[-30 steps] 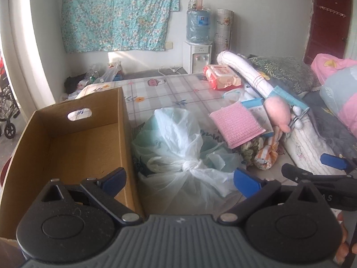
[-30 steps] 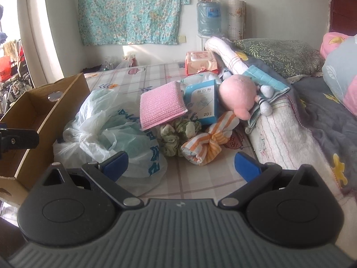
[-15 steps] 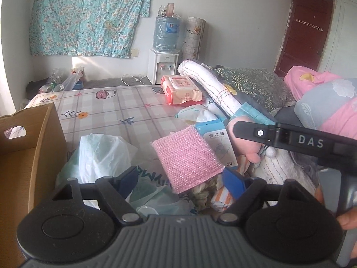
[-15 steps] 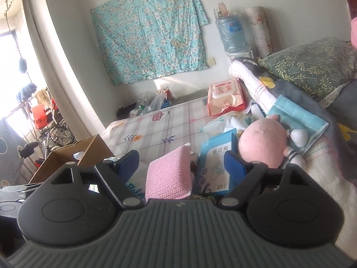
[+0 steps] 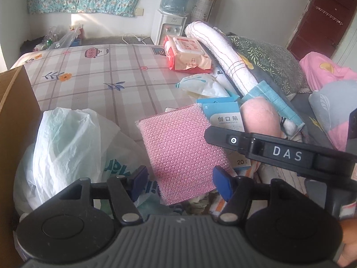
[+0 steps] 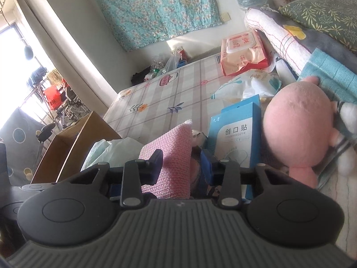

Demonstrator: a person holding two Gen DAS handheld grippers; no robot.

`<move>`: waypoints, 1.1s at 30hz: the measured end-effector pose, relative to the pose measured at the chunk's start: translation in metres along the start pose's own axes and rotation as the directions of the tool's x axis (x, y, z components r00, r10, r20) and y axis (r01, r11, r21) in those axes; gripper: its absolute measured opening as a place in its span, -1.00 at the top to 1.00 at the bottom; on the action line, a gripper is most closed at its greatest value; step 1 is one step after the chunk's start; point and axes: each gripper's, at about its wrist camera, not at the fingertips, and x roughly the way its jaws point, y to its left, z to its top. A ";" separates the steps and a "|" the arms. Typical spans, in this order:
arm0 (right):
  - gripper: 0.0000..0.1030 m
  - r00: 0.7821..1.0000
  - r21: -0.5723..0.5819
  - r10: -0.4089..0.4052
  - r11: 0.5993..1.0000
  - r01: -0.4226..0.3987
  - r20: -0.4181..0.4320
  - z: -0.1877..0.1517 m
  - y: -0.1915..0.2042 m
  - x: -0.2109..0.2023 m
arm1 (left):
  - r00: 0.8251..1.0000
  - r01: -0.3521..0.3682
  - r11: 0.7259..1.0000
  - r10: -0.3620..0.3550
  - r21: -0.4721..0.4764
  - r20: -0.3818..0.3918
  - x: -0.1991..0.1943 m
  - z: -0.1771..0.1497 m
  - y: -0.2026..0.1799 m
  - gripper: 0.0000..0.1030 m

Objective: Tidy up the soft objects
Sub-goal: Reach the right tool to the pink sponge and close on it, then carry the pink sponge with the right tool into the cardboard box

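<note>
Left wrist view: the left gripper (image 5: 179,182) hangs over the near edge of the bed (image 5: 100,76), its jaws partly spread and closing, with the lower end of the pink sponge (image 5: 181,154) lying between the blue pads; whether the pads touch it cannot be told. The sponge leans tilted on a heap of soft things. Just left of it sits a crumpled white plastic bag (image 5: 67,143), and left of that stands the wall of a cardboard box (image 5: 15,116). Behind the sponge, to the right, stands a blue plaster box (image 5: 225,116), touching a pink plush toy (image 5: 261,116). Farther off lies a red pack of wet wipes (image 5: 187,53) beside a rolled white blanket (image 5: 223,53). The right gripper's black arm crosses the view from the right, over the sponge's right edge.

Right wrist view: the right gripper (image 6: 181,166) has its jaws narrowed and closing around the near end of the pink sponge (image 6: 171,154); the left pad lies against the sponge's side, while the right pad's contact is hidden in shadow. The plaster box (image 6: 236,143) stands just right of the sponge, with the plush toy (image 6: 296,125) touching it on the far right. The plastic bag (image 6: 116,149) and the open cardboard box (image 6: 73,140) are to the left, the wet wipes (image 6: 243,51) far back on the bed (image 6: 178,93).
</note>
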 end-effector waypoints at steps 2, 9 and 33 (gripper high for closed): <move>0.34 1.000 0.023 0.016 1.000 -0.016 -0.016 -0.002 -0.006 0.001 | 1.000 0.001 1.000 -0.001 -0.016 -0.014 0.005 0.002 0.001 -0.38; 0.35 0.991 0.168 0.127 0.979 -0.117 -0.048 -0.002 -0.031 0.011 | 1.000 0.017 0.999 -0.017 -0.029 -0.014 0.013 0.004 0.000 -0.34; 0.31 0.981 0.043 0.190 0.980 -0.192 0.044 -0.019 0.099 -0.087 | 0.976 0.020 0.997 -0.034 0.068 0.213 -0.132 -0.029 0.012 -0.28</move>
